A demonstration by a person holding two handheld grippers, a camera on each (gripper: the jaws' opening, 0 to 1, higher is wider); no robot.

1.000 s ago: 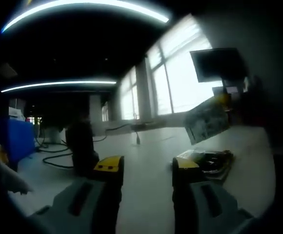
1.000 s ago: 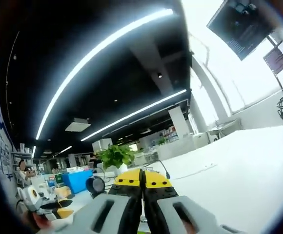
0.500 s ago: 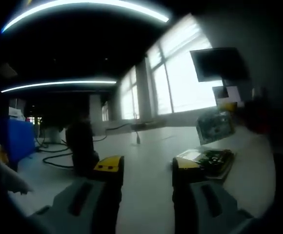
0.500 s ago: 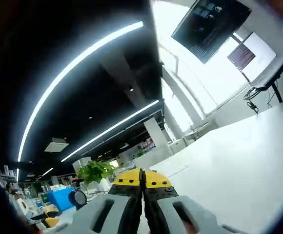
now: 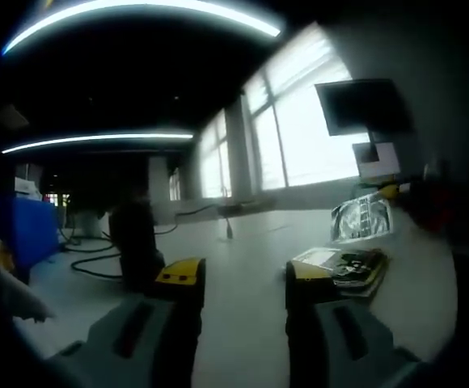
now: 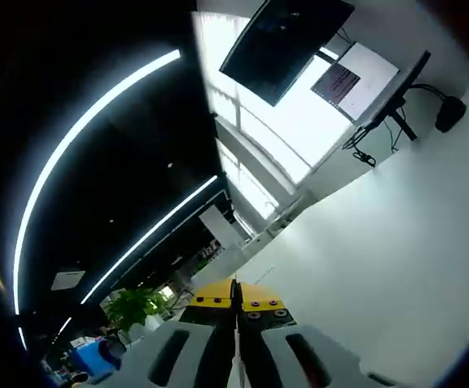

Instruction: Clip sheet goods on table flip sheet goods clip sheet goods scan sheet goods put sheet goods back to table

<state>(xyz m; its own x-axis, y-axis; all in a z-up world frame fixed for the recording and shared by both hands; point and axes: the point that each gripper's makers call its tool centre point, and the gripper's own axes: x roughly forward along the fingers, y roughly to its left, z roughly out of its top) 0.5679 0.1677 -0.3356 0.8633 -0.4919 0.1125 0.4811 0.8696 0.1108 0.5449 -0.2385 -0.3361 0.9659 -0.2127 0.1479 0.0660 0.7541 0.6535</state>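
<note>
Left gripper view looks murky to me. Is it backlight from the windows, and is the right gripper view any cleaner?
Left gripper view: the bright windows backlight it, leaving the jaws dark and the held sheet soft and hard to read. Right gripper view: sharper, but the windows blow out white and the ceiling is black.

Left gripper (image 5: 240, 279): two grey jaws capped by yellow tips with black pads. Right gripper (image 6: 236, 297): same grey, yellow tips with small dark screws.

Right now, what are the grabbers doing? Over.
Left gripper open over the table. Right gripper shut, holding a sheet aloft. More sheets stacked below.
</note>
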